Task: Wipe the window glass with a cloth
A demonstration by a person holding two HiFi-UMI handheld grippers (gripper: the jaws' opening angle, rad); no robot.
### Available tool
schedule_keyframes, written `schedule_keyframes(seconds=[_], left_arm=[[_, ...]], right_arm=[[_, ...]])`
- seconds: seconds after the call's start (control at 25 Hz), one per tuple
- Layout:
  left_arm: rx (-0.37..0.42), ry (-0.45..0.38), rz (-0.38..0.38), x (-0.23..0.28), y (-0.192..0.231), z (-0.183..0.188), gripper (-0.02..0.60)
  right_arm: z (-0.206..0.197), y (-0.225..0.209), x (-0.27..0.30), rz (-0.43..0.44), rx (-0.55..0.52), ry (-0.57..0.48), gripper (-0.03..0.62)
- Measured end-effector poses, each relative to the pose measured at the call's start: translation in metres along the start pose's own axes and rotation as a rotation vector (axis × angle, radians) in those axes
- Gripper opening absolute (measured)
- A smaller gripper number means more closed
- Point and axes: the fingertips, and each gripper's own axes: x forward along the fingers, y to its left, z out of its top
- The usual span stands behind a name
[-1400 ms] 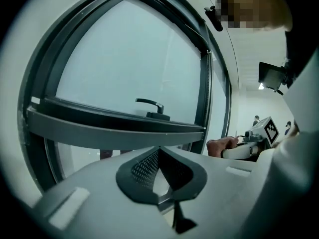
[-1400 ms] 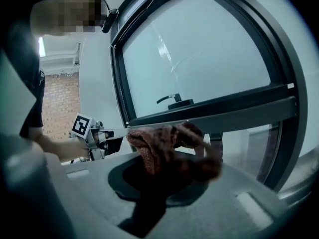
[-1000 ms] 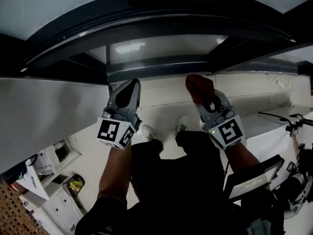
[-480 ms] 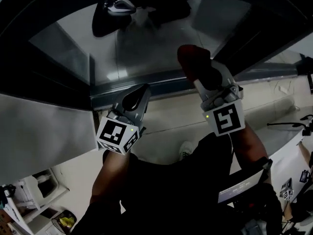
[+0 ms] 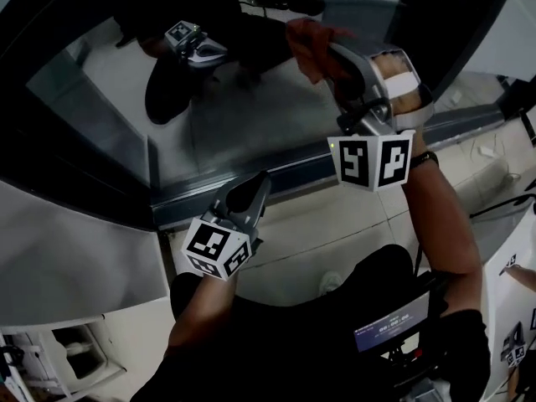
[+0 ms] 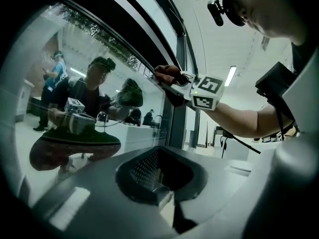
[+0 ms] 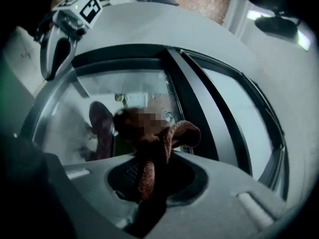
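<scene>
A person in dark clothing stands on a pale floor (image 5: 335, 224) before the window glass (image 5: 251, 115), one hand-held gripper in each hand. Nearest the body and below the glass, the left hand-held gripper (image 5: 251, 193) points up at the dark lower frame rail (image 5: 293, 167). Its jaws are drawn together with nothing between them, and its tip lies just short of the rail.

Higher and to the right, a bare forearm (image 5: 435, 208) reaches toward the pane and carries the right hand-held gripper (image 5: 328, 57) up over the glass, well above the rail. Its jaws are clamped on a reddish-brown cloth (image 5: 303, 38). The right gripper view shows the cloth running up out of the jaw recess and bunching into a loose fold beyond the tips.

The cloth sits at the upper middle of the glass, very close to its surface. Whether the fabric actually presses on the pane cannot be told. In the right gripper view a dim reddish double of the cloth shows in the glass a little to its left.

Beyond, the pane mirrors the scene: a reflection (image 5: 188, 44) of a hand-held gripper with its marker cube shows at the upper left of the glass. A dark upright frame bar (image 7: 194, 98) splits the window to the right of the cloth.
</scene>
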Motion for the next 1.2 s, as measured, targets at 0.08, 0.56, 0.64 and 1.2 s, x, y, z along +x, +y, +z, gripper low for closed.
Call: schedule_keyframes(seconds=[0.08, 0.56, 0.64, 1.2], left_arm=[[-0.001, 0.001, 0.0, 0.003, 0.002, -0.003, 0.017], [0.005, -0.027, 0.049, -0.013, 0.002, 0.009, 0.017], [-0.001, -0.032, 0.057, -0.015, 0.003, 0.011, 0.017], [-0.032, 0.0, 0.062, -0.002, 0.008, 0.003, 0.017]], right_arm=[[-0.005, -0.01, 0.015, -0.05, -0.088, 0.03, 0.048], [0.005, -0.049, 0.062, -0.218, -0.166, 0.064, 0.046], [0.003, -0.046, 0.071, -0.216, -0.173, 0.068, 0.046], [-0.017, -0.015, 0.077, -0.189, -0.127, 0.039, 0.044]])
